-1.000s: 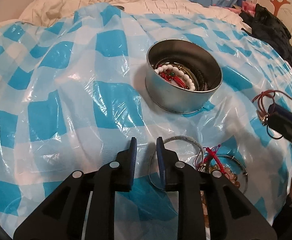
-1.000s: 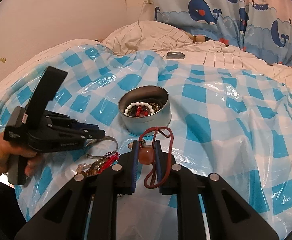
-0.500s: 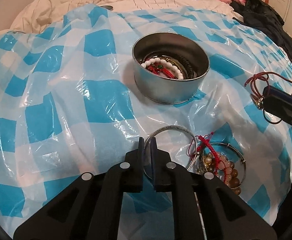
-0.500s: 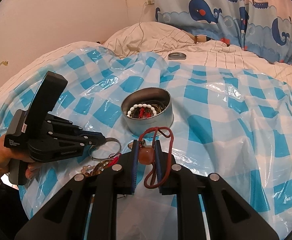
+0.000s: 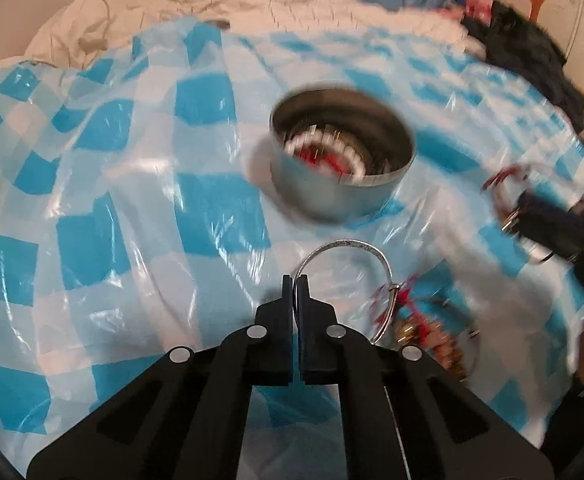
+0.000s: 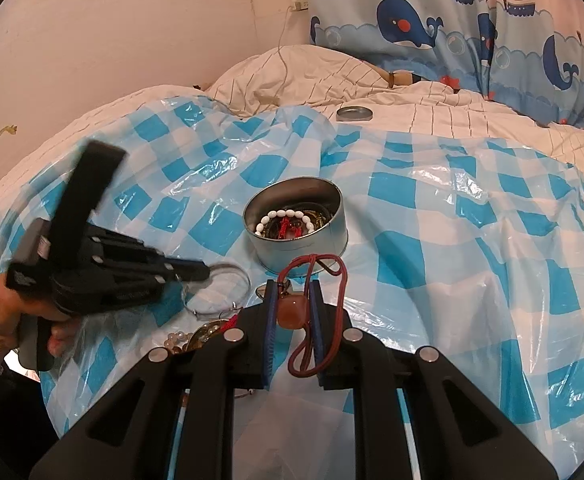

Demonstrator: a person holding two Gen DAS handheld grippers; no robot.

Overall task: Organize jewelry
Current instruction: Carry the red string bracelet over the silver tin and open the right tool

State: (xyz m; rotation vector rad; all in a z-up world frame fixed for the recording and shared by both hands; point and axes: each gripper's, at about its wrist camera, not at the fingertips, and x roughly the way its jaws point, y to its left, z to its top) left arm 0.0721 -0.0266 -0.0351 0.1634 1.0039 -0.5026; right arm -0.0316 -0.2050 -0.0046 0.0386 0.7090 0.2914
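On the checked sheet (image 6: 432, 208), left jaws pinch a blurred bangle (image 5: 344, 246); right jaws clamp a pendant (image 6: 292, 312).

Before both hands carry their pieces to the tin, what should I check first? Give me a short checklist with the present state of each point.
1. Left gripper shut on the silver bangle: ok, the rim sits between the pads.
2. Bangle free of the bead pile: cannot tell, the picture is blurred there.
3. Right gripper shut on the orange pendant: ok.
4. Red cord clear of snags: cannot tell; its loops hang loose around one finger.
5. Tin open, with room: ok; the lid lies far behind.
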